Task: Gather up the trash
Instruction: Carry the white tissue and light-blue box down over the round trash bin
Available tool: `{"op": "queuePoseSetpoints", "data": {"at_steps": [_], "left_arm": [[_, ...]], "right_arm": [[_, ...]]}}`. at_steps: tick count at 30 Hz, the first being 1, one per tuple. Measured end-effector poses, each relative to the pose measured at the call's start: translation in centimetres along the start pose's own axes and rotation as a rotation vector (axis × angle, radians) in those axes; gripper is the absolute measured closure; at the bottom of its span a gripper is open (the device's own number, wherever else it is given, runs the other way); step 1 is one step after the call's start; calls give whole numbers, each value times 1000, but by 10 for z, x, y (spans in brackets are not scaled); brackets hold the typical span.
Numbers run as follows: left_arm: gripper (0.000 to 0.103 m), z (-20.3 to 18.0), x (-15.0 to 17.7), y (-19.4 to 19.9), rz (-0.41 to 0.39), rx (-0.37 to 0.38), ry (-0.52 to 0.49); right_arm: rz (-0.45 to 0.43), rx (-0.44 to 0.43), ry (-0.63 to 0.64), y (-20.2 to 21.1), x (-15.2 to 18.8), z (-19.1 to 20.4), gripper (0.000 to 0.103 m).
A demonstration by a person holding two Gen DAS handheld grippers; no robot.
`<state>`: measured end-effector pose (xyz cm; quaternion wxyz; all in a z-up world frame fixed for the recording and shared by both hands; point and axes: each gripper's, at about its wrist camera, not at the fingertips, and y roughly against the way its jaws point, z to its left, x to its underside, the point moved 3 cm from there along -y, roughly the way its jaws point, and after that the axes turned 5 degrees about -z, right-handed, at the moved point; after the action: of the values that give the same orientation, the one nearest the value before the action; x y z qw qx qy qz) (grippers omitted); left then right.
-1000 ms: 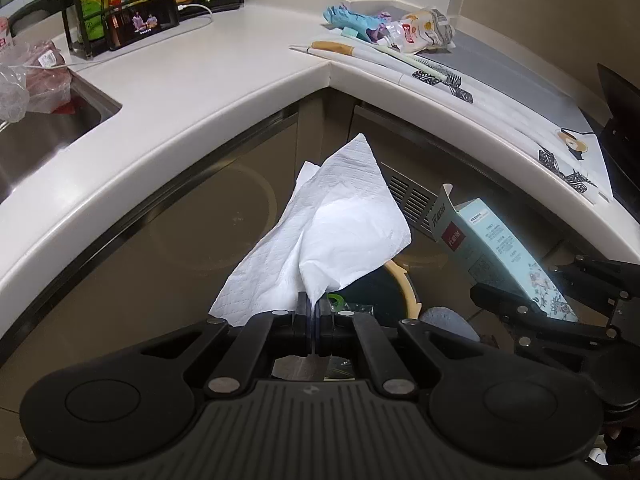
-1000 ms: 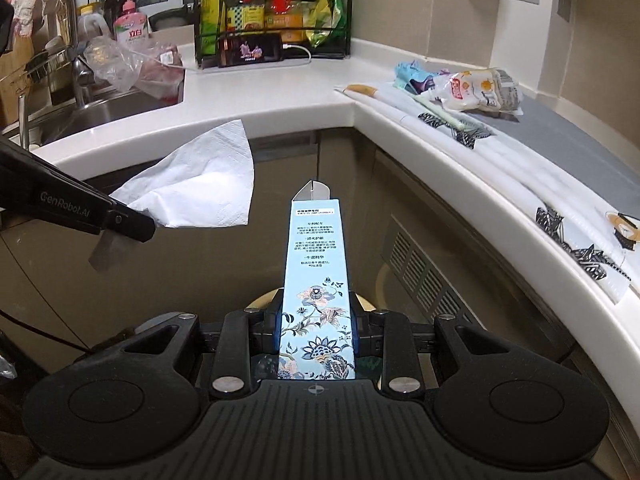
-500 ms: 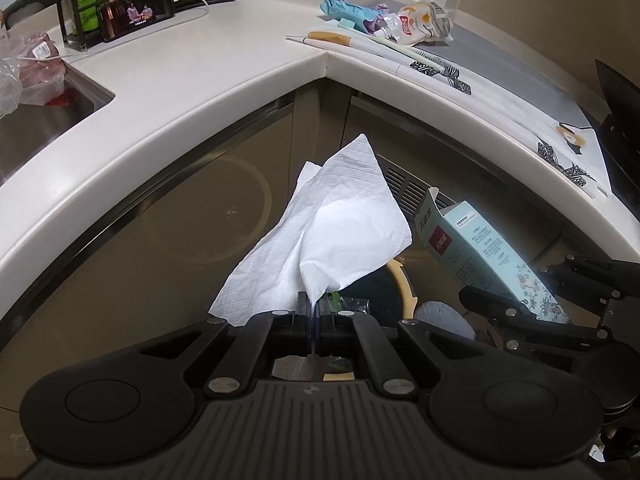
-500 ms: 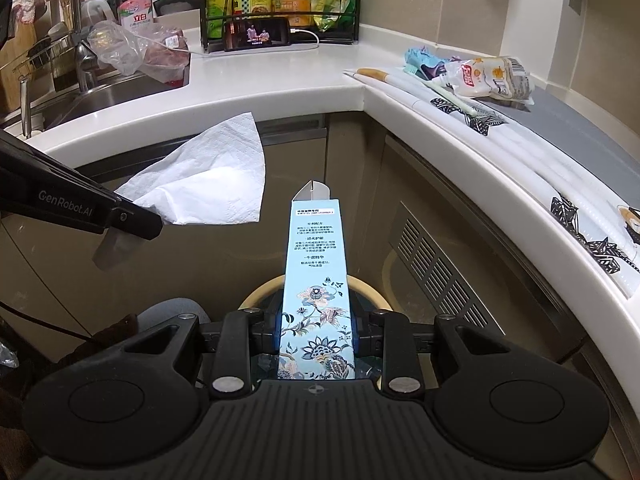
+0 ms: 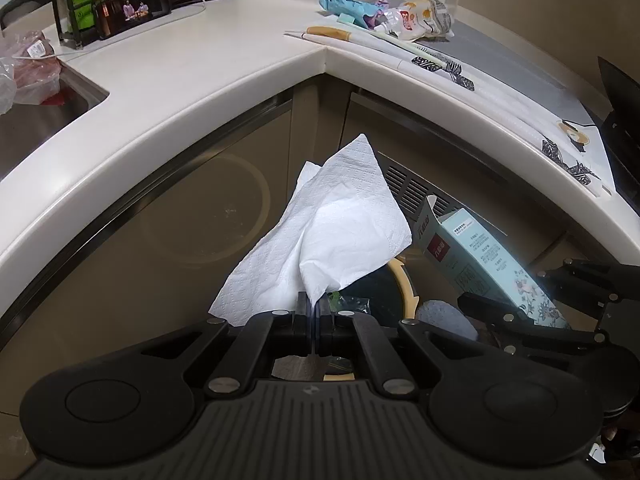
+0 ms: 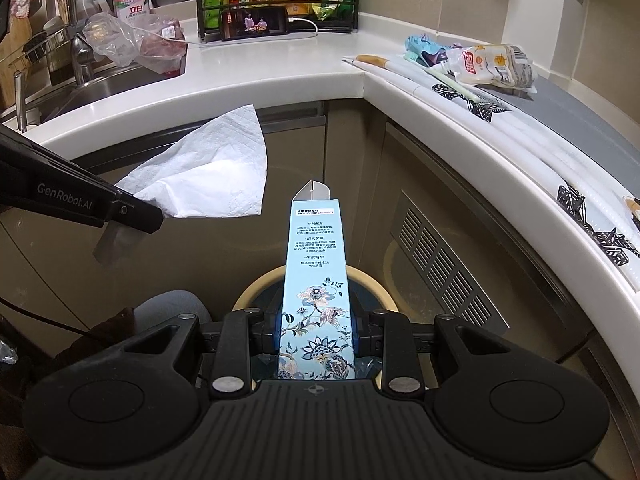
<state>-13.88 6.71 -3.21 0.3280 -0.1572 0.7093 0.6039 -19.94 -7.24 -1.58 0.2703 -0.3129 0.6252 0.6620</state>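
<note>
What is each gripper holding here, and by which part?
Left gripper pinches the white paper towel by its lower corner; right gripper clamps the blue floral carton near its bottom end.

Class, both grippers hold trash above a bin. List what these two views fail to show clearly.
- Bin contents: both views, hidden by grippers, tissue and carton.
- Carton's small print: right wrist view, too small to read.
- Sink: left wrist view, cut off by frame edge.

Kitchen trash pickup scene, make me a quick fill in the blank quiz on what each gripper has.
1. The left gripper is shut on a white ____.
2. The right gripper is shut on a light blue ____ printed with flowers.
3. Below both grippers stands a round bin with a ____ rim.

Missing words: paper towel; box; yellow
</note>
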Motion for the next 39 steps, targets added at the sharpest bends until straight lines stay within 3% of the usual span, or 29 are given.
{"op": "queuePoseSetpoints", "data": {"at_steps": [17,39], "left_arm": [[102,1,-2,-15,23,6,14],[102,4,-4,-53,107,25,32]], "right_arm": [[57,6,-16,-20,0,-4,72],[169,-3,-8,-68,6,-9,72]]}}
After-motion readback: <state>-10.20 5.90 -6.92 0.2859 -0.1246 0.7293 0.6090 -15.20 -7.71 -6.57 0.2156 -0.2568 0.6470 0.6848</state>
